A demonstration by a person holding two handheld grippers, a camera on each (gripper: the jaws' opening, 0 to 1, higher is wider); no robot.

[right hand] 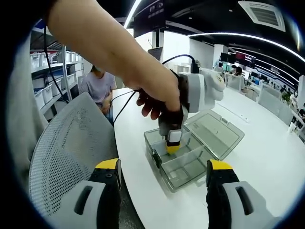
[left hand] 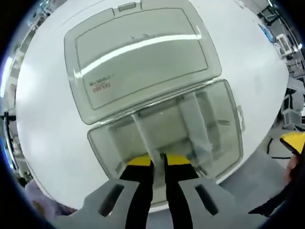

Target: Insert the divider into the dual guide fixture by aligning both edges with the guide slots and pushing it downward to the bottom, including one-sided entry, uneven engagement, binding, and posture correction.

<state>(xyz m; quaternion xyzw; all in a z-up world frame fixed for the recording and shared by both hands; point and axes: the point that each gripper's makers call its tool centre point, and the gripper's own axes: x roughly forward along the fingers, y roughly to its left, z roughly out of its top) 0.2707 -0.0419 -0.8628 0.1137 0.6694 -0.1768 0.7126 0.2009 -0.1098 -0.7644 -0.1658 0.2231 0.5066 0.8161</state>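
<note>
A clear plastic box lies on the white table with its hinged lid folded open behind it. My left gripper points down into the box, its yellow-tipped jaws shut on the top edge of a thin translucent divider that stands between the box walls. A second divider stands to the right of it. In the right gripper view a hand holds the left gripper over the box. My right gripper hangs back near the table edge, open, with nothing between its fingers.
The white table stretches away to the right of the box. A grey mesh chair stands by the table's near edge at the left. A person sits at the far end, with storage shelves behind.
</note>
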